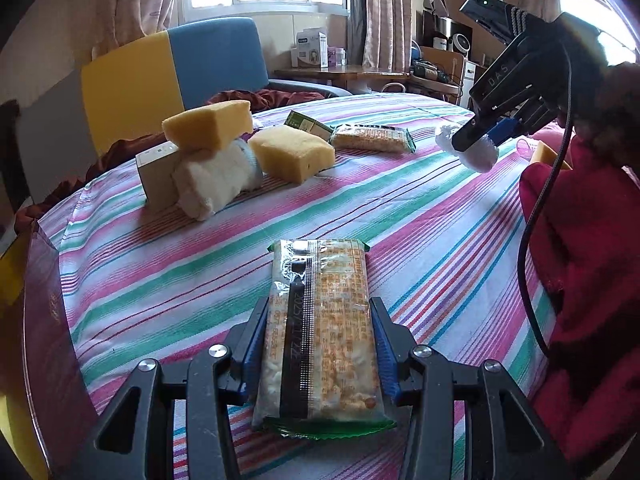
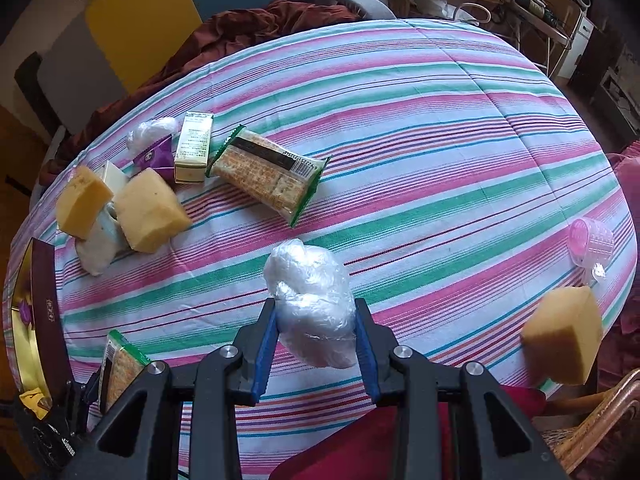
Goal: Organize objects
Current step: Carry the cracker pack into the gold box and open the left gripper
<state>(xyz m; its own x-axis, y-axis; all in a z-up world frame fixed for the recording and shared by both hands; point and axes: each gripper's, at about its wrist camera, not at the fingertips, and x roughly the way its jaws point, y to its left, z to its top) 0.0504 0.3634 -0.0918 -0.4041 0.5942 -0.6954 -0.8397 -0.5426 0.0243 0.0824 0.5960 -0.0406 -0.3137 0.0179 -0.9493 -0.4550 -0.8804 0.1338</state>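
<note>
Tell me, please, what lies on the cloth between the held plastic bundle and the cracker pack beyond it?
Nothing: in the right wrist view, only bare striped cloth separates the plastic bundle, clamped in the right gripper, from the cracker pack.

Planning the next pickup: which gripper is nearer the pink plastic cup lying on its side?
Right. The right gripper, shut on a plastic bag bundle, is nearer the pink cup. The left gripper, holding a cracker packet, is across the table.

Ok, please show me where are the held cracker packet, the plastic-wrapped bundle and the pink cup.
cracker packet (image 1: 320, 332), left wrist view, middle of wrapper.
plastic-wrapped bundle (image 2: 310, 300), right wrist view, centre of wrap.
pink cup (image 2: 594, 240), right wrist view, its side wall.
</note>
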